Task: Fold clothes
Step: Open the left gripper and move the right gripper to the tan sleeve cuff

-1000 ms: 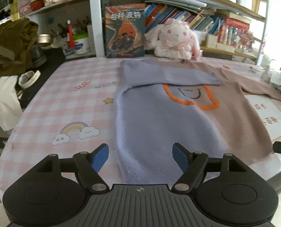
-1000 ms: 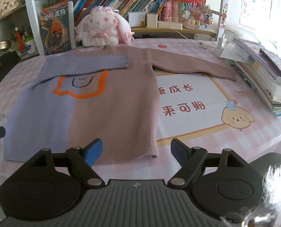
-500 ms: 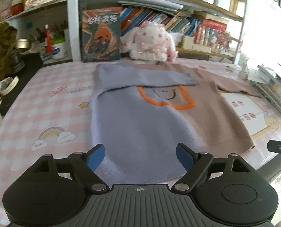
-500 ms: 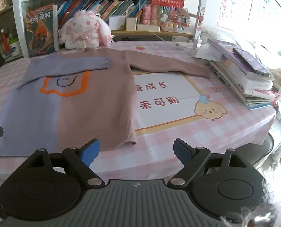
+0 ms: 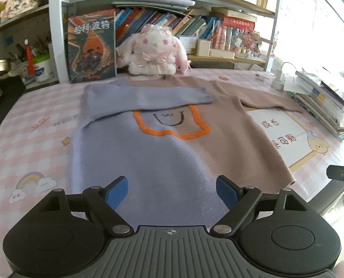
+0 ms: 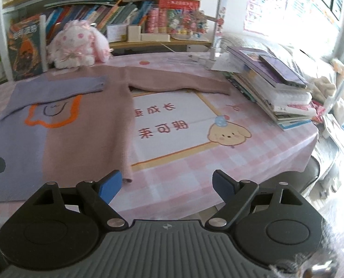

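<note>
Both grippers have swung toward the person's right over the last second, so the two-tone knitted sweater, lavender on one half and dusty pink-brown on the other with an orange-outlined motif [image 5: 172,148], now sits more centred ahead of the left gripper [image 5: 172,191] and off to the left of the right gripper [image 6: 165,186]. Each gripper's blue-tipped jaws stand wide apart and hold nothing.

The sweater lies flat on the pink checked tablecloth [image 5: 33,153], hem toward the person and collar toward the white plush rabbit [image 5: 155,51]. Its lavender sleeve [image 5: 148,96] is already folded across the chest. The pink-brown sleeve [image 6: 179,82] is not yet folded; it stretches out sideways, its long axis running across the table, with the cuff ending near the stack of books [image 6: 271,85].

That sleeve lies well forward of the right gripper's jaws and slightly right of centre, making the right gripper the nearer one. The likely next move is a forward reach to the cuff, then a draw leftward across the chest.
</note>
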